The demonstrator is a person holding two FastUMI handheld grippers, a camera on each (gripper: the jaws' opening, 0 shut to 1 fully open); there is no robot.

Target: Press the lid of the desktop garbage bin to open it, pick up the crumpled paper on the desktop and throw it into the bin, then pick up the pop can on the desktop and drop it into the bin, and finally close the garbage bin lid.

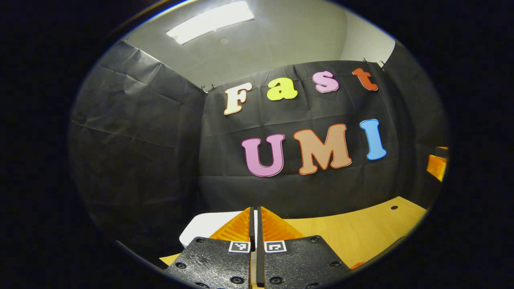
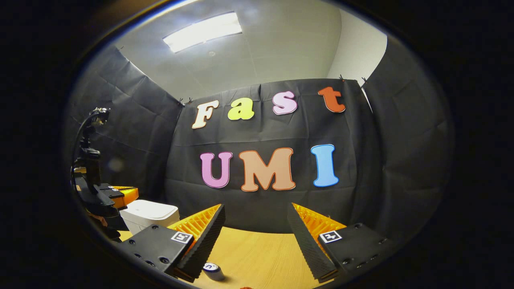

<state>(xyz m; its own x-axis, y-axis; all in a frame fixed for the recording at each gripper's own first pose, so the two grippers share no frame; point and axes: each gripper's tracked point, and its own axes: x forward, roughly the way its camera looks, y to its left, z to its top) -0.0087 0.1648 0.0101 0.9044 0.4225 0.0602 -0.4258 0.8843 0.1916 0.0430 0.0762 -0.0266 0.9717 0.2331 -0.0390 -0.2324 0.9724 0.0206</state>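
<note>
The white garbage bin (image 2: 149, 214) stands at the left of the wooden table (image 2: 257, 257) with its lid down. In the left gripper view its lid (image 1: 204, 228) lies just beyond my left gripper (image 1: 255, 209), which is shut with nothing between the fingers. From the right gripper view, the left gripper (image 2: 120, 196) hovers at the bin's left top edge; contact cannot be told. My right gripper (image 2: 256, 218) is open over the table with nothing in it. Below its left finger sits a small dark cylinder with a pale top (image 2: 213, 271), apparently the pop can.
Black cloth walls close the booth at the back and both sides. The table (image 1: 361, 230) stretches right of the bin, with a small hole (image 1: 394, 207) near its far edge. At the far right of the left gripper view a bit of the right gripper (image 1: 437, 164) shows.
</note>
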